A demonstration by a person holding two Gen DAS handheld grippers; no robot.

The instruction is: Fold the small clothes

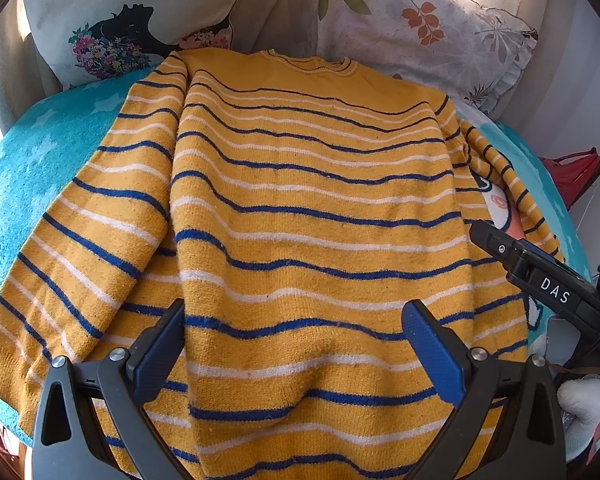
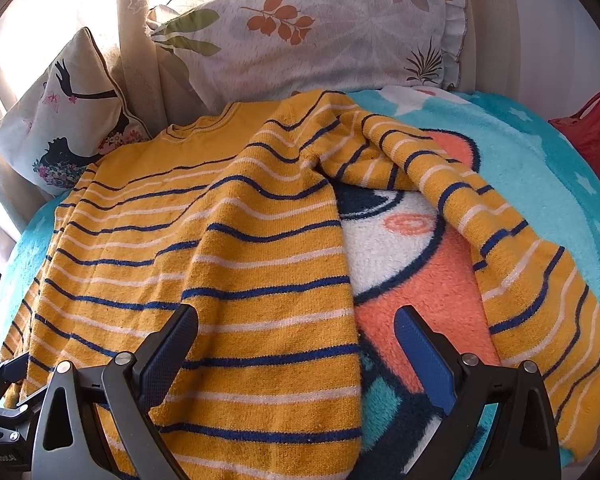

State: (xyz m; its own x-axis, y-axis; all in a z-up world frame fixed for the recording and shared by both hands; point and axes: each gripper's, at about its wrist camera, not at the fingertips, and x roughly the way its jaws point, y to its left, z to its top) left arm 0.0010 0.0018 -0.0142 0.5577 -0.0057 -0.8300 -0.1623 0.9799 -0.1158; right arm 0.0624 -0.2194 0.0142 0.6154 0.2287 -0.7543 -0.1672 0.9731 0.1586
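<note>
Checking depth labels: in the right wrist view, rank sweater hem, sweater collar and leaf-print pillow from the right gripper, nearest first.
From the right gripper:
1. Sweater hem, just below the open fingers, left.
2. Sweater collar, farther back, left.
3. Leaf-print pillow, farthest, at the top.

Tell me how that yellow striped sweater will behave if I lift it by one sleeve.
The sweater will probably go limp and drape, since its knit already lies in soft ripples. The sleeve is bunched and twisted near the shoulder, so it may stretch before the body follows. The fuzzy blanket beneath will likely grip the knit, causing drag rather than sliding.
</note>
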